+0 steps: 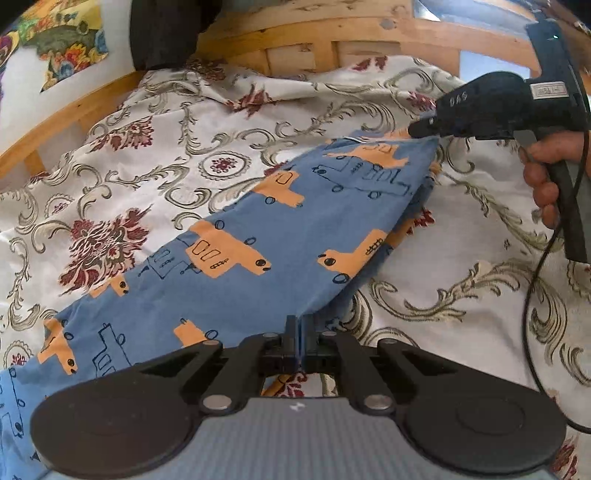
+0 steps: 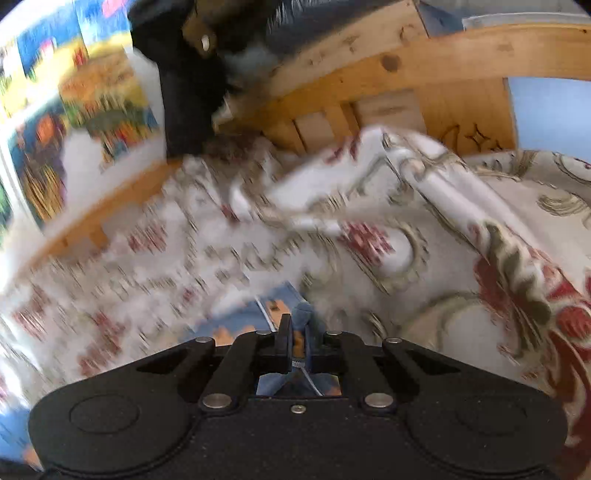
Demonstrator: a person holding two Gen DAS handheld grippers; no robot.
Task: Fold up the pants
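On a bed [image 1: 461, 288] spread with a cream bedcover printed with olive scrolls and dark red flowers [image 1: 122, 173], a pair of blue cotton pants patterned with orange trucks and dark line-drawn vehicles [image 1: 258, 236] is held stretched between two tools. The left tool [image 1: 300, 339] has its two fingers pressed together on a fold of the blue cloth right at its tips, at the nearer end of the garment. From there the pants run away ahead and to the right of that tool, their long axis slanting diagonally across the bedcover toward the far wooden bed frame [image 1: 306, 33]; the far end points at the right tool [image 1: 424, 129], whose tip meets the upper corner of the cloth, with a person's hand [image 1: 543, 177] wrapped round its grip. The right wrist view, much blurred, shows the right tool closed on a bunch of the same blue and orange fabric, a thin white string running through it; which end of the pants this is cannot be told for certain. The fold appears to be in its early or middle stage: the garment looks doubled lengthwise, a second layer showing under its right-hand edge, and is lifted taut, not yet laid flat. Folding it end to end across its length seems to be what remains.
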